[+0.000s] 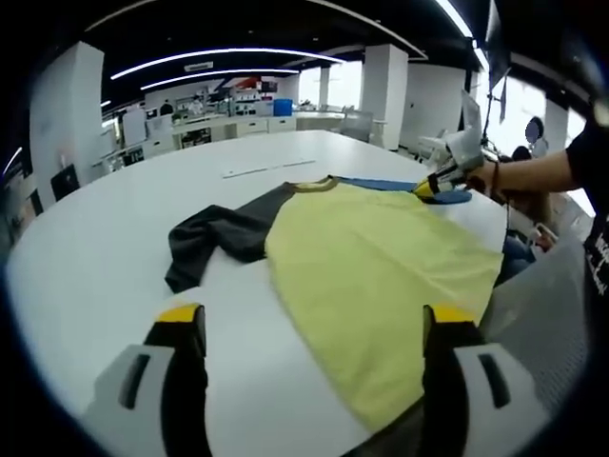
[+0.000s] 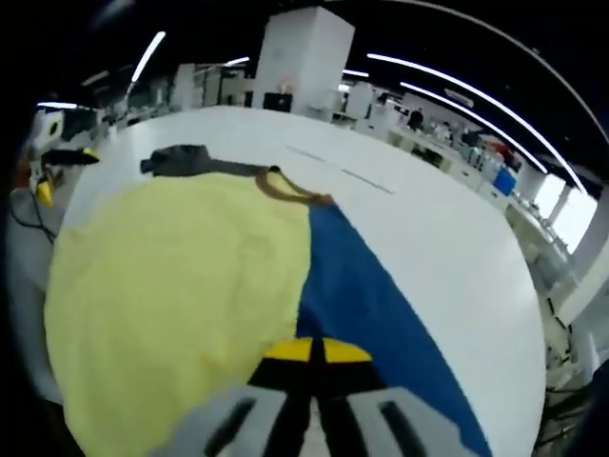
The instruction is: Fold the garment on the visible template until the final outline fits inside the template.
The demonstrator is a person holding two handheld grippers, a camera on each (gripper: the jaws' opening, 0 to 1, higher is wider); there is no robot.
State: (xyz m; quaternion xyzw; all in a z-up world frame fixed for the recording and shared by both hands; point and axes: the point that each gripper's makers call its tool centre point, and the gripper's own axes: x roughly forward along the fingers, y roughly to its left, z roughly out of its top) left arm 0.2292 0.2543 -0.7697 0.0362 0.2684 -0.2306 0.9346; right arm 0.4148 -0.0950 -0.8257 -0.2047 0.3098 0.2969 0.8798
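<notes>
**Garment on white worktop, two claws in attendance**

Worktop (image 1: 86, 248): large, white, rounded edge, office room behind.

Garment (image 1: 371, 276): T-shirt with yellow body, lying flat at the centre of the left gripper view. Dark grey sleeve (image 1: 214, 238) spread toward 9 o'clock, brownish collar (image 1: 314, 184) at 12 o'clock, blue sleeve (image 1: 381, 184) toward 1 o'clock.

Left claw (image 1: 314, 328): jaws wide apart with yellow tips, hovering at 6 o'clock, nothing between them; the shirt's hem lies just ahead.

Right claw (image 1: 433, 188): seen at 2 o'clock in the left gripper view, held by a person's hand (image 1: 481, 176), at the blue sleeve's end. In the right gripper view its jaws are pressed together at 6 o'clock, pinching cloth where yellow body meets blue sleeve (image 2: 366, 295).
</notes>
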